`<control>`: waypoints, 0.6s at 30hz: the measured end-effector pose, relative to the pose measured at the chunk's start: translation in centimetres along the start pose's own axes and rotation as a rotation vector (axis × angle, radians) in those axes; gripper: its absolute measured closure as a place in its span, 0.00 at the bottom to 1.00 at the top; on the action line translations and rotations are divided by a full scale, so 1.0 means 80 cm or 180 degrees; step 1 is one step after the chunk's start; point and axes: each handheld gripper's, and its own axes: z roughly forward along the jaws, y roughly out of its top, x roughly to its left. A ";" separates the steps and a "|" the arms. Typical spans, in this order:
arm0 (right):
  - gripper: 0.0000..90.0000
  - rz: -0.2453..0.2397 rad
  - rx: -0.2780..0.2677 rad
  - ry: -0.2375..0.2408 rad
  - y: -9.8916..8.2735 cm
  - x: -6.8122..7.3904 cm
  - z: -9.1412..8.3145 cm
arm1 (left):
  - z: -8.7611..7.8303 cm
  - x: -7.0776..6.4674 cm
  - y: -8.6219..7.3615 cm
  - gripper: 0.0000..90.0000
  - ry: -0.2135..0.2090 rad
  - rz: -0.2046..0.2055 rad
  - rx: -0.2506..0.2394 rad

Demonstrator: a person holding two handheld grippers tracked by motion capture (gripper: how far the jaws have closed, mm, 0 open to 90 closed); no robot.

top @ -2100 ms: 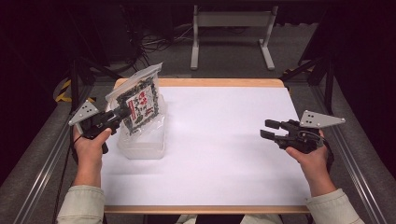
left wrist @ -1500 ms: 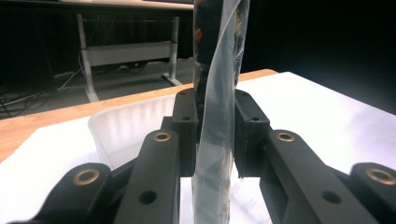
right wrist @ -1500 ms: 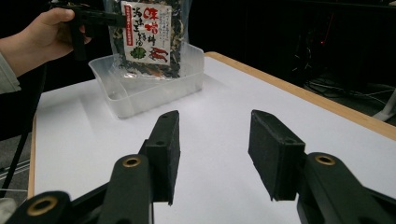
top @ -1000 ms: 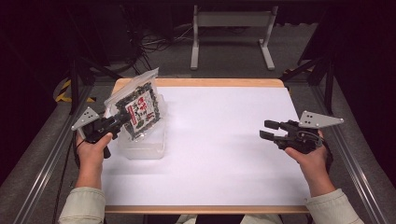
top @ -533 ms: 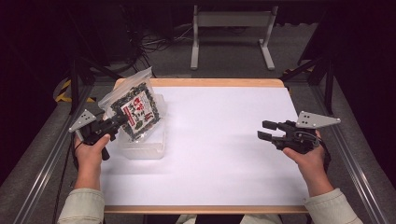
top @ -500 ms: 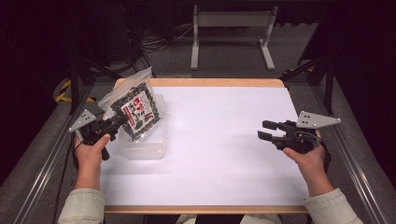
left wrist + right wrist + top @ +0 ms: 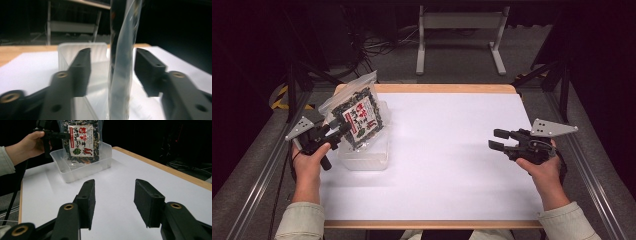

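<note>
- Seaweed packet (image 7: 360, 116) stands tilted in the clear tub (image 7: 364, 159) near the table's (image 7: 452, 165) left edge, so placing looks done.
- Left gripper (image 7: 341, 131) has just been opening; its jaws flank the packet without pressing, and withdrawal remains.
- Right gripper (image 7: 495, 139) hangs open and empty, well apart.
- The packet's base blurs behind the tub wall.
</note>
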 end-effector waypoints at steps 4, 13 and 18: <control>0.57 -0.0003 0.0003 0.0006 0.000 0.000 0.000 | -0.003 -0.005 0.004 0.41 0.0040 0.0010 0.0048; 0.56 -0.0003 -0.0009 0.0012 0.000 -0.001 0.000 | -0.017 -0.015 0.008 0.30 0.0324 0.0114 0.0111; 0.56 -0.0013 -0.0006 0.0029 0.002 -0.001 0.004 | -0.032 -0.022 0.011 0.28 0.0440 0.0155 0.0073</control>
